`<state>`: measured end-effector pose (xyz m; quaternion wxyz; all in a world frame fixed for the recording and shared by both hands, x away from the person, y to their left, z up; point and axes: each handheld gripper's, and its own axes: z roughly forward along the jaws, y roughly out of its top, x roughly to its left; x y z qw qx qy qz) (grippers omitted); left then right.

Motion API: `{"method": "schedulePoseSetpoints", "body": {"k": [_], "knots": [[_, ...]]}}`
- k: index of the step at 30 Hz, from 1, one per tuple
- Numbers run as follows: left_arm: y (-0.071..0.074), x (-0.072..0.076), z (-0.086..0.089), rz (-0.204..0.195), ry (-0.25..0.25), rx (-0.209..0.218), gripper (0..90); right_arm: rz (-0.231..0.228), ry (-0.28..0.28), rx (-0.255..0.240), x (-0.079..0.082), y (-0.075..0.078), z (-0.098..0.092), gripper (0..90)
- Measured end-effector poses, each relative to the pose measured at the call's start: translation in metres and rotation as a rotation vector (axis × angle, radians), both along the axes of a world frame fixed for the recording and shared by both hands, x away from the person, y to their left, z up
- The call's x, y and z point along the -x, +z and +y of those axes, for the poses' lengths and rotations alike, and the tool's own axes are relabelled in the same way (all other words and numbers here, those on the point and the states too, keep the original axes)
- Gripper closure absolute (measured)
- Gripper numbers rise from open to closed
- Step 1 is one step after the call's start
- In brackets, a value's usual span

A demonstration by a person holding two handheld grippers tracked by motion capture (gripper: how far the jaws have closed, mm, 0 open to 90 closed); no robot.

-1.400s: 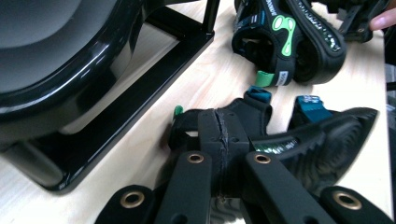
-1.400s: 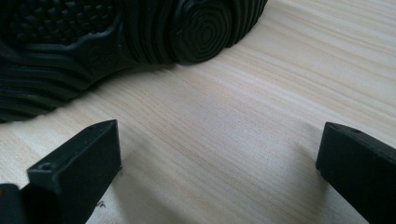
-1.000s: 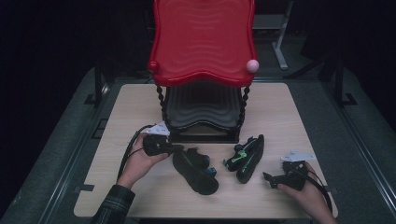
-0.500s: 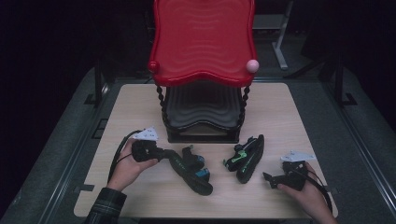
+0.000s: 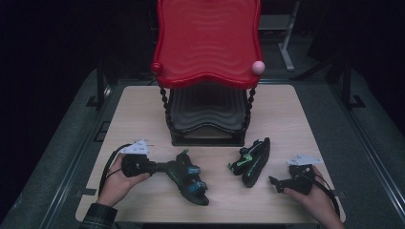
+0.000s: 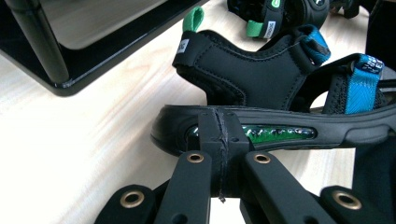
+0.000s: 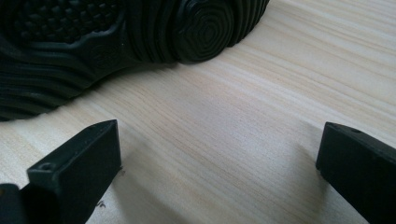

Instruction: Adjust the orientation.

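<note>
A black sandal with blue straps (image 5: 188,183) lies on the wooden table (image 5: 286,114), left of centre. My left gripper (image 5: 162,167) points at its heel end. In the left gripper view the jaws of my left gripper (image 6: 219,135) are shut together, tips against the side of the blue-strapped sandal's (image 6: 261,79) sole, with nothing between them. A second black sandal with green trim (image 5: 253,162) lies on its side to the right. My right gripper (image 5: 276,181) rests just right of it, open. Its view shows the green-trimmed sandal's ribbed sole (image 7: 93,42) ahead of the wide jaws.
A two-tier rack stands mid-table, with a red wavy top tray (image 5: 207,43) and a black lower tray (image 5: 207,107). A pink ball (image 5: 258,67) caps its right post. The rack's black base (image 6: 70,60) is close to the sandals.
My left hand and gripper have moved left and a little toward the near edge. The blue-strapped sandal has shifted slightly left with them. The right hand has stayed put.
</note>
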<state>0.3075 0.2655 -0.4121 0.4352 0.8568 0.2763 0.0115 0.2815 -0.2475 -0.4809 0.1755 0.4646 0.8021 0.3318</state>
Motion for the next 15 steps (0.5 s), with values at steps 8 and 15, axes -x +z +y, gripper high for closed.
{"method": "schedulePoseSetpoints", "body": {"k": [8,15], "knots": [[-0.007,0.004,0.009,0.028,-0.012,0.016,90.0,0.0,0.0,0.0,0.0,0.0,0.0,0.0],[-0.023,0.012,0.019,0.075,-0.02,-0.025,90.0,0.0,0.0,0.0,0.0,0.0,0.0,0.0]]}}
